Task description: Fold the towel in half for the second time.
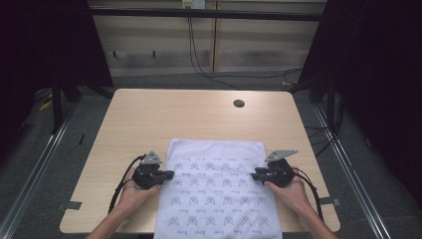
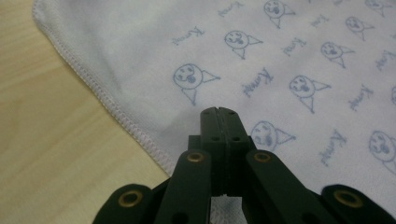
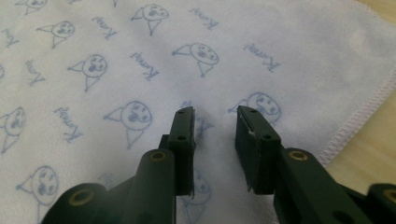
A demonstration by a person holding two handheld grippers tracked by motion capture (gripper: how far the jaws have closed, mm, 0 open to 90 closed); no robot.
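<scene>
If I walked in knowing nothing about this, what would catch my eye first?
Probably the white cloth printed with small blue cartoon faces, spread flat on the near half of the wooden table. Next, the two black hand-held tools over its side edges: the left gripper with jaws shut, the right gripper with jaws parted above the fabric.

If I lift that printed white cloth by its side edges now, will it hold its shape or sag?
The printed white cloth will probably sag in the middle: it lies thin and flat on the table, draping over the near edge. It looks light. The stitched hem likely gives the firmest pinch.
</scene>
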